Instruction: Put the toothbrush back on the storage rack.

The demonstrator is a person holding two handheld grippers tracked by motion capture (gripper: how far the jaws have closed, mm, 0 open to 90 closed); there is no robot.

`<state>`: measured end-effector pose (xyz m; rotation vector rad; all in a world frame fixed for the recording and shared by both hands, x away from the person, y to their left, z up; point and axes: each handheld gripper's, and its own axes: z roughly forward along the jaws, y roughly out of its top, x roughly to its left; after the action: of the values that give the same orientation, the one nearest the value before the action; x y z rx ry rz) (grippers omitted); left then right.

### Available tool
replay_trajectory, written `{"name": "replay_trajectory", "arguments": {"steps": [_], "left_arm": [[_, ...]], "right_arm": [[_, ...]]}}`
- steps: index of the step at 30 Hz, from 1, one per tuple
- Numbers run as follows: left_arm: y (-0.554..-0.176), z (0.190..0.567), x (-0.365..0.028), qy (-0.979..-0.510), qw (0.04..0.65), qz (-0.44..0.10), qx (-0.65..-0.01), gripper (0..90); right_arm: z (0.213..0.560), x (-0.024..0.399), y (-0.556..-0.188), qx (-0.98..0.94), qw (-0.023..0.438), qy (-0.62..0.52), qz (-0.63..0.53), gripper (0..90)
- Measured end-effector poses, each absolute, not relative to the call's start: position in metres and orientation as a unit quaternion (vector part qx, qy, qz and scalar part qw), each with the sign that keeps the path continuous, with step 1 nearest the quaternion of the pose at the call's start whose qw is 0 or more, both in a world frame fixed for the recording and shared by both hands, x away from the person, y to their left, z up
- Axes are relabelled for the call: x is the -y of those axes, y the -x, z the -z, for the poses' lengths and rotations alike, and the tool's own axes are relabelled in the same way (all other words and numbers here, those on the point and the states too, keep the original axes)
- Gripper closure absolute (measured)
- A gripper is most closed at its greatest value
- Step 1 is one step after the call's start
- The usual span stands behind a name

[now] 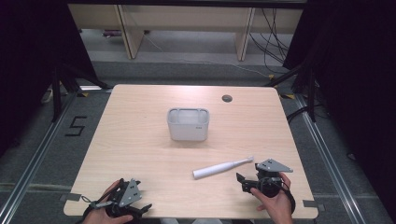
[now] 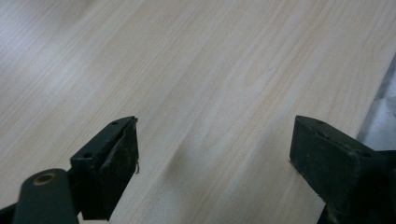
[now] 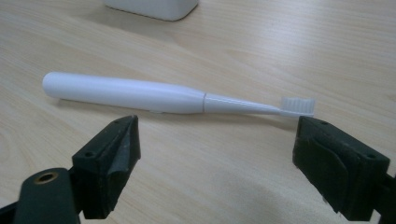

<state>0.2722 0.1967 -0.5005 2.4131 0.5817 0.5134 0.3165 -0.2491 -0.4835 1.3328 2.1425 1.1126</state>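
Pale desk (image 1: 140,140) is carrying a toothbrush (image 1: 222,168); right gripper (image 1: 247,179) fingers are gaping beside it, left gripper (image 2: 212,172) fingers likewise spread; its round handle may be rolling away if nudged.

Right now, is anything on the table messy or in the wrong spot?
Only the white electric toothbrush: it lies flat and slanted on the bare table, outside the white holder bin. Nothing is spilled or broken.

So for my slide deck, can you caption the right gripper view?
Open right tool poised just short of a white electric toothbrush lying on the wooden table.
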Motion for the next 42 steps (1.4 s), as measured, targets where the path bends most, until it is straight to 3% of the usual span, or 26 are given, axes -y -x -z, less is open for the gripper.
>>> {"name": "replay_trajectory", "arguments": {"steps": [27,34,42], "left_arm": [[-0.272,0.503,-0.195,-0.901,0.311,-0.194,-0.232,15.3],[-0.272,0.503,-0.195,-0.901,0.310,-0.193,-0.233,15.3],[-0.273,0.503,-0.195,-0.901,0.310,-0.193,-0.233,15.3]], "right_arm": [[0.483,0.235,-0.320,-0.773,0.207,-0.456,-0.389,21.4],[0.481,0.229,-0.322,-0.777,0.214,-0.447,-0.388,26.2],[0.480,0.216,-0.325,-0.790,0.197,-0.427,-0.393,39.2]]}}
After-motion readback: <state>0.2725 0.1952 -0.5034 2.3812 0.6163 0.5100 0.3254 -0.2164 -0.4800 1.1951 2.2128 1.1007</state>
